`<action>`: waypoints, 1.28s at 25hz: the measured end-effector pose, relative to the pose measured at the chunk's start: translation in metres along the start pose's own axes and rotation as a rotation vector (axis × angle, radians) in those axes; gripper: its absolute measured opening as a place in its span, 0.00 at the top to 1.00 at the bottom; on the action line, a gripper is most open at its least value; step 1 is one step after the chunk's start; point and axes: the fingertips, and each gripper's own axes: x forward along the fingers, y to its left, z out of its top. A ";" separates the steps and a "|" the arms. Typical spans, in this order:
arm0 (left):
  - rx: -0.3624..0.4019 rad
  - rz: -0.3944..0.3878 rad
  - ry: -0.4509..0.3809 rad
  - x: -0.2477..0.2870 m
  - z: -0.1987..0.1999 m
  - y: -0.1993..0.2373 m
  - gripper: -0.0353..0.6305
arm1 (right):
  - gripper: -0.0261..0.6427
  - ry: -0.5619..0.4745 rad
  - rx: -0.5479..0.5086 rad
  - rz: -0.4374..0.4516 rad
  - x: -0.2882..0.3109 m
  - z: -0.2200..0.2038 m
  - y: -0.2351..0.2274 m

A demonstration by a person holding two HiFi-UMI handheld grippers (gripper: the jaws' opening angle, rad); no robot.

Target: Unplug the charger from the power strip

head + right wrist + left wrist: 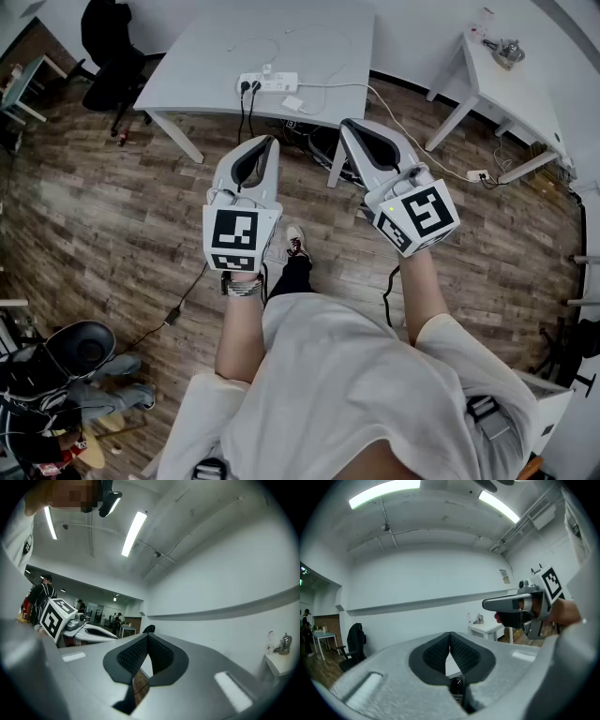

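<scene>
A white power strip [268,82] lies on the grey table [206,56] ahead of me. Black plugs [247,87] sit in its left end, and a small white charger [267,69] with a thin white cable sits on its far side. Another white adapter [292,103] lies on the table just in front of the strip. Both grippers are held level above the floor, short of the table. My left gripper [269,141] [450,633] is shut and empty. My right gripper [348,124] [147,636] is also shut, with nothing between its pads.
A black office chair [112,56] stands left of the table and a white side table [506,84] at the right. Cables hang from the table's front edge and run across the wooden floor. A seated person [84,375] is at the lower left.
</scene>
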 end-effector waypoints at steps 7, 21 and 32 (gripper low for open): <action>0.007 0.013 0.004 0.031 -0.001 0.016 0.94 | 0.96 -0.018 0.021 -0.021 0.024 -0.007 -0.030; -0.050 -0.006 0.028 0.144 -0.041 0.112 0.87 | 0.96 0.001 0.056 -0.043 0.154 -0.047 -0.108; -0.057 -0.059 0.081 0.240 -0.054 0.180 0.85 | 0.96 0.094 0.100 -0.061 0.250 -0.083 -0.167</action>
